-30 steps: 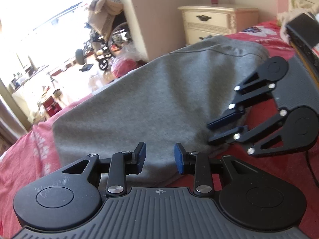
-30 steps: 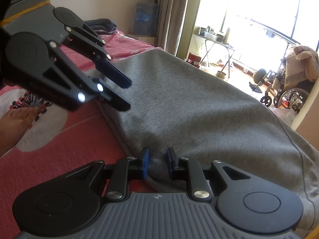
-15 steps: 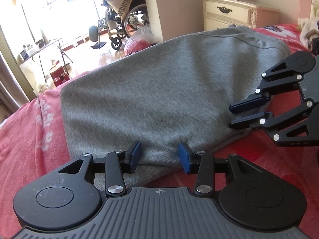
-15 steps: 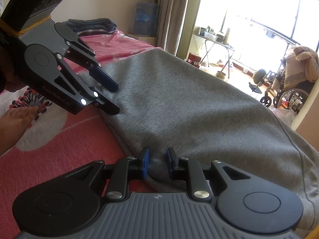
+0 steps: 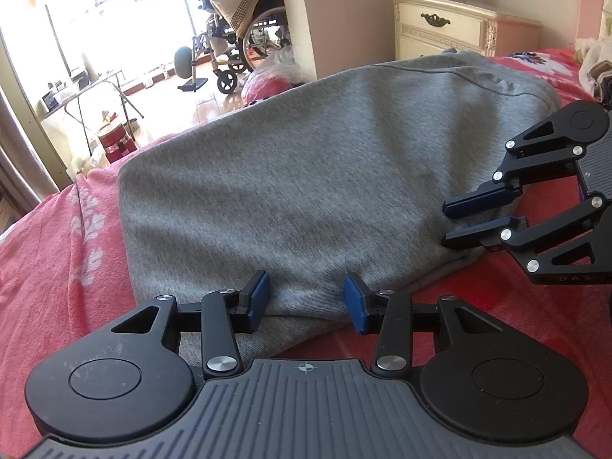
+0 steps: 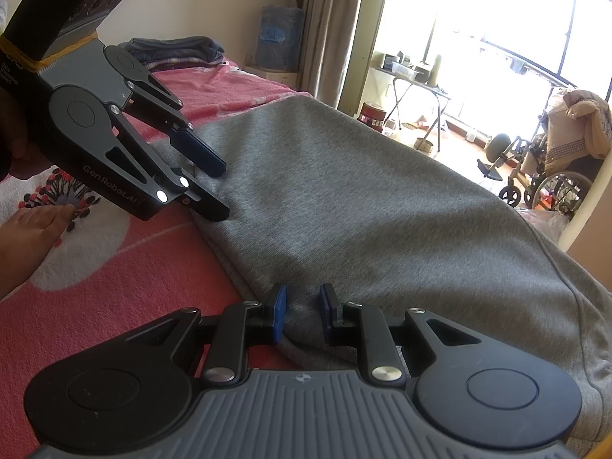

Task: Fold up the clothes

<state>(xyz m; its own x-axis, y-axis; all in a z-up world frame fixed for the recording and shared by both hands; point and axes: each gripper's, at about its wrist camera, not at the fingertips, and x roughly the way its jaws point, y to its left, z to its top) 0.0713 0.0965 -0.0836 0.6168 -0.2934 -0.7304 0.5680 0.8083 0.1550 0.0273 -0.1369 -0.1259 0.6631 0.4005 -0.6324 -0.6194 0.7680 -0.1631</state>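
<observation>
A grey garment [image 5: 306,153] lies spread flat over the red bed; in the right wrist view the grey garment [image 6: 363,199] stretches away toward the window. My left gripper [image 5: 306,300] stands open at the garment's near edge. The folded hem lies between its blue pads, which do not press on it. In the right wrist view the left gripper [image 6: 222,191] straddles that same edge. My right gripper [image 6: 303,311] is shut on a pinch of the garment's edge. The right gripper [image 5: 448,222] enters the left wrist view from the right.
The bed has a red blanket [image 5: 57,248] with white flowers. A person's bare foot [image 6: 26,237] rests on it at the left. A cream nightstand [image 5: 440,26] stands behind, a wheelchair [image 6: 554,176] by the window, and folded dark clothes [image 6: 176,49] at the bed's far end.
The left gripper's jaws have widened, and it has rolled level and come down to the garment's edge. The right gripper has kept still with its grip unchanged.
</observation>
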